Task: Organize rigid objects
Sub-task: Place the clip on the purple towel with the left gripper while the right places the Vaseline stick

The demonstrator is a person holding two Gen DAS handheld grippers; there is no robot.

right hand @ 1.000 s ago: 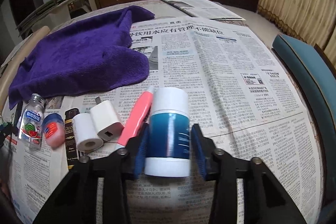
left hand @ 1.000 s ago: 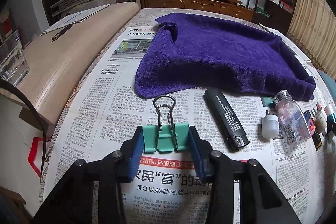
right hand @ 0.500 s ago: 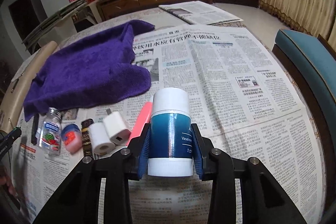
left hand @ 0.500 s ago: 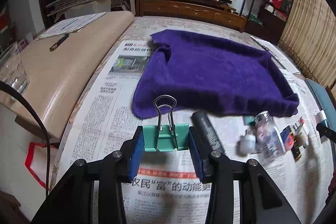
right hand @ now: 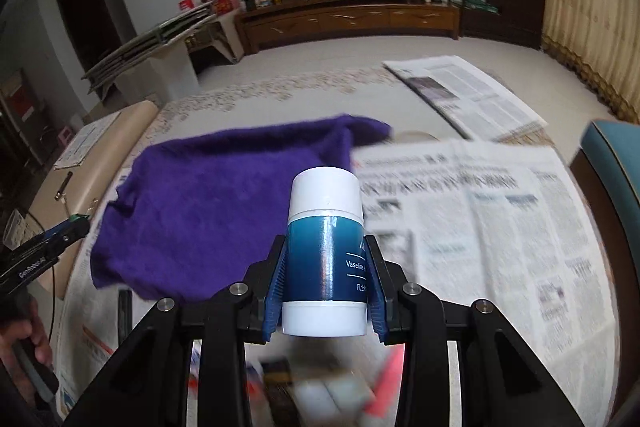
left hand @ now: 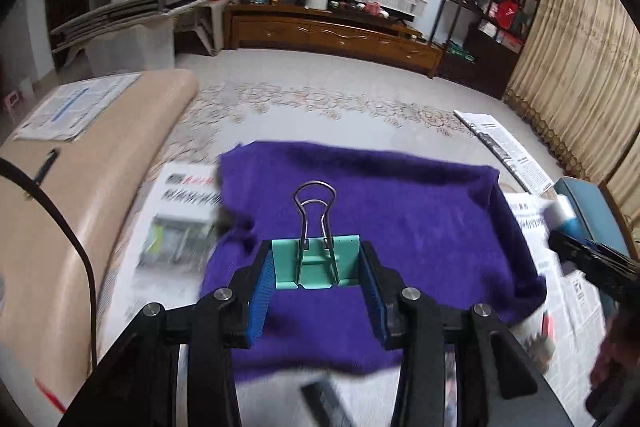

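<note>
My left gripper (left hand: pixel 316 267) is shut on a mint green binder clip (left hand: pixel 316 261) with wire handles upright, held in the air over the purple towel (left hand: pixel 400 219). My right gripper (right hand: pixel 326 275) is shut on a blue and white Vaseline bottle (right hand: pixel 325 251), held upright above the table by the towel's (right hand: pixel 208 211) right edge. The right gripper and bottle show at the right edge of the left wrist view (left hand: pixel 588 259); the left gripper shows at the left of the right wrist view (right hand: pixel 48 243). Small items lie blurred below the right gripper (right hand: pixel 320 395).
Newspaper (right hand: pixel 500 227) covers the table. A black lighter (left hand: pixel 324 399) lies near the towel's front edge. A beige bench (left hand: pixel 80 195) with papers and a pen stands left. A teal chair (right hand: pixel 616 163) stands right. A folded newspaper (right hand: pixel 460 95) lies far right.
Both grippers have lifted and moved forward with their objects: the clip now hangs over the towel, the bottle is off the table, and the row of small items has dropped below view.
</note>
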